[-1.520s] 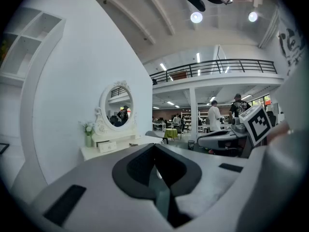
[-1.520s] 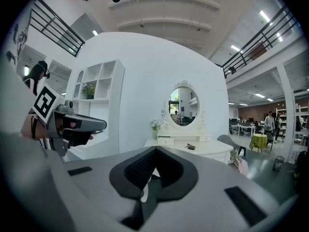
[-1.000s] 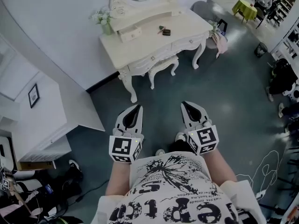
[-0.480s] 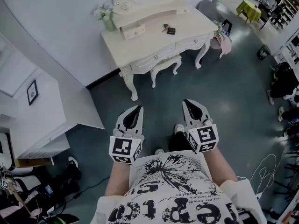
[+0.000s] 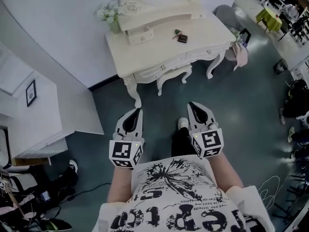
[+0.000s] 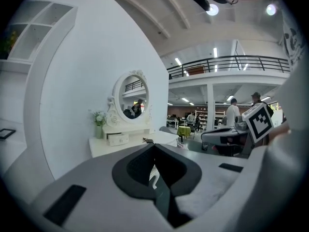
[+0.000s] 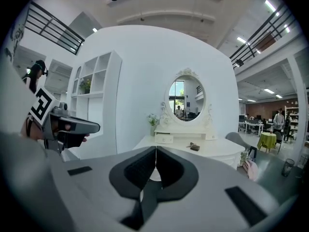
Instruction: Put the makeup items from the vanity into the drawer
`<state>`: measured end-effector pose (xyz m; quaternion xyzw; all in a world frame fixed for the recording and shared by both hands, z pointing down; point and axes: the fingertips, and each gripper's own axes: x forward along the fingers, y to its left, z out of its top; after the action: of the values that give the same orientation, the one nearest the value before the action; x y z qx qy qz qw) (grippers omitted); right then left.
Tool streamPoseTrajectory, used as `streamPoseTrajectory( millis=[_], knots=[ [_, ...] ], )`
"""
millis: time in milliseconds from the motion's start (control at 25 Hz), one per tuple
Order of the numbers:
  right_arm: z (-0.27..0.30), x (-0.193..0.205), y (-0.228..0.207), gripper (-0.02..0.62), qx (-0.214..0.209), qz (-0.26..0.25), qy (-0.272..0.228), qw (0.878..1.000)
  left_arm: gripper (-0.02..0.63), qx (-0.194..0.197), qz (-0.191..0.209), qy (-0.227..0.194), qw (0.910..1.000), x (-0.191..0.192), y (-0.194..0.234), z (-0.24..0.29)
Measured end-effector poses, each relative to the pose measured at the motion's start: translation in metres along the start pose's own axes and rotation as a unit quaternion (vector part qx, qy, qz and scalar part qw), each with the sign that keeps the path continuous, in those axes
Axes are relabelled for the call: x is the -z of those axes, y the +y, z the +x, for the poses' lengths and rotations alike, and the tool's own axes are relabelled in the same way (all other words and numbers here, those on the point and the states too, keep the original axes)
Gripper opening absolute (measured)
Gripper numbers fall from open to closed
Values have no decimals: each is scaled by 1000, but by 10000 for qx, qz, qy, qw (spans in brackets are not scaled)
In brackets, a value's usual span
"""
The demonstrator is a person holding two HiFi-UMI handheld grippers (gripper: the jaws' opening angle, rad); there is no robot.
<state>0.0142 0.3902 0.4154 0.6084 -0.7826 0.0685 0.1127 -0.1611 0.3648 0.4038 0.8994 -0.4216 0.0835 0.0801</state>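
Left gripper [image 5: 138,111] and right gripper [image 5: 190,105] both closed, empty, side by side, well ahead a stool [image 5: 173,74] under the cream vanity [image 5: 145,52], small dark makeup items [image 5: 181,36] lying on top, beyond them little drawer [image 5: 140,35], flowers [image 5: 108,14].

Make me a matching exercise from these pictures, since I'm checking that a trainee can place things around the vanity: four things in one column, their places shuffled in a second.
Things
1. flower vase
2. makeup compact
3. stool
4. framed picture

Places
A. tucked under the vanity
B. on the white furniture at the far left of the head view
C. back left corner of the vanity top
D. on the vanity top, right of the small drawer box

Pairs: 1-C; 2-D; 3-A; 4-B.
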Motion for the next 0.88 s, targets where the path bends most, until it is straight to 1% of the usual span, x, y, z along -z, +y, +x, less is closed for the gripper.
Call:
streamPoseTrajectory(
  millis=[120, 560, 720, 880],
  knots=[
    [30, -9, -36, 18, -149, -22, 16, 9999, 20, -207, -104, 21, 9997, -9, 5, 41],
    [142, -39, -182, 18, -774, -202, 159, 9967, 20, -787, -89, -71, 9968, -61, -4, 197],
    [179, -40, -214, 18, -960, -290, 255, 9946, 20, -908, -109, -93, 9958, -68, -5, 234],
    [212, -37, -231, 18, -1081, -340, 365, 9929, 20, -1045, -185, 26, 9943, -65, 4, 259]
  ],
)
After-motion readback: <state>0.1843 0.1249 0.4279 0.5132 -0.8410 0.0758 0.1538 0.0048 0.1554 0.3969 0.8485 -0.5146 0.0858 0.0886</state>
